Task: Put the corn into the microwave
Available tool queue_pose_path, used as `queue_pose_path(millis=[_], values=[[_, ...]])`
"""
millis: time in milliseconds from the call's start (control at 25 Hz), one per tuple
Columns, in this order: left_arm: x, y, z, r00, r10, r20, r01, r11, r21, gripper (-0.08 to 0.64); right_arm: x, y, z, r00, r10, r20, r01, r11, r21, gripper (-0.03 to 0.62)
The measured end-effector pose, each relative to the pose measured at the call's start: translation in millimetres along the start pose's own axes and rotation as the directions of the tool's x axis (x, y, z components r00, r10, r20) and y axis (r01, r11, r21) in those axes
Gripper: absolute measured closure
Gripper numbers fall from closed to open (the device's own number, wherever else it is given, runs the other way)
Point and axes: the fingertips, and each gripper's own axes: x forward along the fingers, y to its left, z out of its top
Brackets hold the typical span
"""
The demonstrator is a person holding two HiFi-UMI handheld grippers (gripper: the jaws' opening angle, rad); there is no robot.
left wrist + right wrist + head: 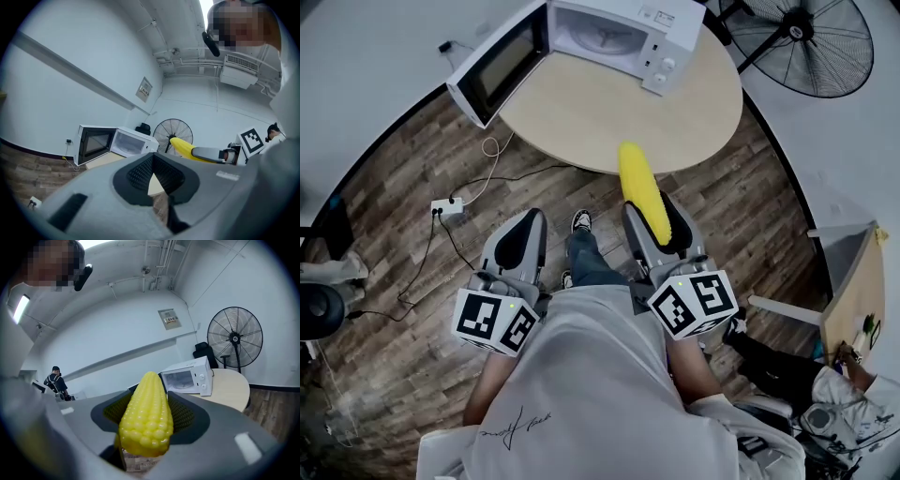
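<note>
Presently we clamp the corn (639,187) by its lower half in the right tool (658,223), short of the desk (609,122) and the open microwave (661,33), the left tool (520,242) being closed and empty; the cob's long overhang may lever it loose in transit.

A round pale-wood counter (609,127) carries a white microwave (661,23) at its far edge. The microwave's door (495,67) stands open to its left, out past the counter's rim. On the plank floor (403,272) left of the microwave and nearer lies a white power strip (447,206) with a black cable (427,258)
</note>
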Motion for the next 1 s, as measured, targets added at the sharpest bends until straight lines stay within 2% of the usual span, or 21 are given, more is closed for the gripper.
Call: queue_pose_path(millis=[1000], values=[[178, 58, 42, 0.997, -0.022, -0.077, 0.024, 0.999, 0.028, 0.569, 150, -98, 49, 0.999, -0.013, -0.041, 0.015, 0.999, 0.038, 0.334]])
